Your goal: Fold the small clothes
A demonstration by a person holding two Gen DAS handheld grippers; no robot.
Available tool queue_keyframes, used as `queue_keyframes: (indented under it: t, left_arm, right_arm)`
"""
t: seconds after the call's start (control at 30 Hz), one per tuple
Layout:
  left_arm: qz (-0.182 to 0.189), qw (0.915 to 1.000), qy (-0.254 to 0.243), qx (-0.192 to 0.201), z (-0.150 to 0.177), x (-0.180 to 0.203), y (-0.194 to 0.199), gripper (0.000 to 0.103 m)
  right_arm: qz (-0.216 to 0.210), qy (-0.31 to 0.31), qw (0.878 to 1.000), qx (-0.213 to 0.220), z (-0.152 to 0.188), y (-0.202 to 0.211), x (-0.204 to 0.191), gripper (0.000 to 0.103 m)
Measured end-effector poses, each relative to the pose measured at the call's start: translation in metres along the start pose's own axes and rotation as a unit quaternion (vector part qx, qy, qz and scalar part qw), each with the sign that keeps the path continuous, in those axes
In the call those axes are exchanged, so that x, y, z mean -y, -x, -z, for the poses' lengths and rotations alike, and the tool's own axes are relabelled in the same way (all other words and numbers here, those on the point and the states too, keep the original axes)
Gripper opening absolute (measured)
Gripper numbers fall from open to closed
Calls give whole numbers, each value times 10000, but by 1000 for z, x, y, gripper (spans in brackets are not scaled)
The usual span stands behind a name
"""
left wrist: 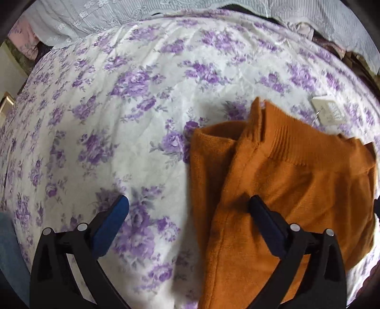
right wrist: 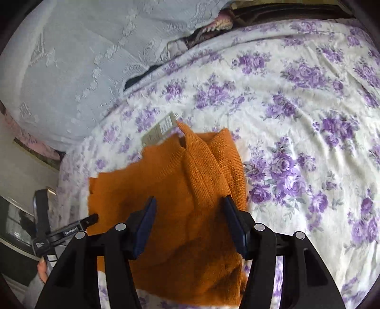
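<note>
**Both grippers spread above the orange knit on the flowered bed**

Left wrist view: our left gripper [left wrist: 188, 204] has its fingers [left wrist: 114, 218] spread wide and grasping nothing. One blue pad hangs over the bare bedspread [left wrist: 99, 99], white with purple roses; the other stands over the orange knit garment [left wrist: 285, 190], and we cannot tell whether it touches the cloth. The garment lies partly folded, bunched toward the right side of the bed, its ribbed hem turned up and one corner poking upward. A white paper tag [left wrist: 329, 110] lies on the bedspread just beyond the garment, toward the far right edge. A pale embroidered cover [left wrist: 95, 16] runs along the far edge of the bed.

Right wrist view: our right gripper [right wrist: 188, 204] also stands released, its fingers [right wrist: 147, 221] parted over the middle of the orange knit garment [right wrist: 166, 190], with cloth showing between the pads but not pinched by them. The garment sits near the left edge of the bed, its folds running away from us toward a pointed corner, where the tag [right wrist: 161, 128] lies touching it. At the lower left the left gripper's [right wrist: 71, 231] black body reaches in beside the garment's edge, with a hand [right wrist: 42, 271] behind it.
</note>
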State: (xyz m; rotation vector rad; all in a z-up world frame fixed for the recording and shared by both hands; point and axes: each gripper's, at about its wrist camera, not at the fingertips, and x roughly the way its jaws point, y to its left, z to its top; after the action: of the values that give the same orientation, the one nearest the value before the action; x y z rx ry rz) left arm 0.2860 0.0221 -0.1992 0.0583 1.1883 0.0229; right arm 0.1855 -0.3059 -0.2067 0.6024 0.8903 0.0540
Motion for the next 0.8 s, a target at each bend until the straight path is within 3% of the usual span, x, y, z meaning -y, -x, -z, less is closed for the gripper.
queue_keyframes:
  t: [0.13, 0.23, 0.33, 0.4, 0.47, 0.6, 0.67, 0.8]
  left_arm:
    - [342, 9988, -29, 346, 9, 11, 35, 98]
    - [582, 9968, -420, 356, 18, 43, 45, 98]
    - [377, 9938, -1036, 150, 32, 88, 29, 98]
    - [-5, 9913, -1314, -107, 42, 108, 4, 99]
    - [-47, 9929, -1186, 77, 45, 107, 5, 99]
    - [106, 9951, -969, -184, 38, 98, 15, 99]
    - [148, 9955, -925, -124, 41, 92, 27, 99]
    - [-35, 9946, -1037, 5, 62, 83, 46, 99]
  right_arm:
    - [104, -201, 9997, 67, 12, 22, 11, 63]
    - [172, -372, 9992, -20, 28, 28, 21, 64]
    - [248, -590, 9979, -139, 44, 31, 30, 64]
    - [219, -661, 9975, -145, 51, 36, 32, 64]
    - [200, -659, 9975, -166, 56, 43, 29, 65]
    - [146, -569, 9983, -46, 64, 62, 23, 69]
    - [91, -620, 9980, -2, 68, 70, 22, 69]
    - [47, -419, 9991, -50, 80, 79, 6, 69]
